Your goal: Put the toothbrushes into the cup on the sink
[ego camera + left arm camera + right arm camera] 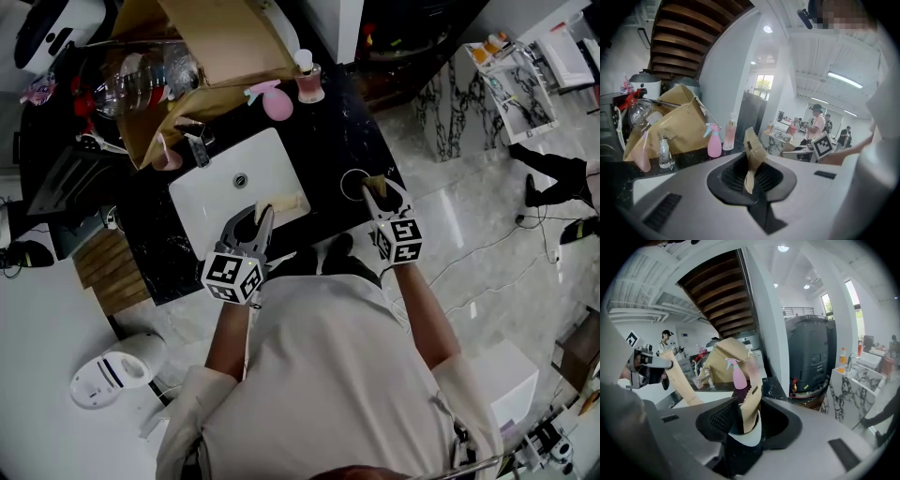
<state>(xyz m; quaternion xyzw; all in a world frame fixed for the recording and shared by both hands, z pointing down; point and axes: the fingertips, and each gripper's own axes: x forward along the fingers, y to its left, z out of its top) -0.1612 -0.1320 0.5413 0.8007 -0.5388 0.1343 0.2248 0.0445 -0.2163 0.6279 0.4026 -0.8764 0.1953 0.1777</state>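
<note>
My right gripper (377,195) stands open over a dark cup (347,187) at the counter's right end. A tan boxed toothbrush (374,180) stands in that cup. In the right gripper view the box (749,401) rises from the cup's white rim (749,437) between the spread jaws (750,420), with a gap on its right side. My left gripper (253,216) hovers over the white sink basin (220,192), shut on a second tan toothbrush box (281,203). The left gripper view shows this box (753,150) pinched between the jaws (752,176).
A pink spray bottle (272,98) and a pink pump bottle (309,82) stand behind the basin, with a faucet (199,148) at its left corner. A cardboard box (225,42) and brown paper bag crowd the back. A marble-clad unit (459,112) stands right of the counter.
</note>
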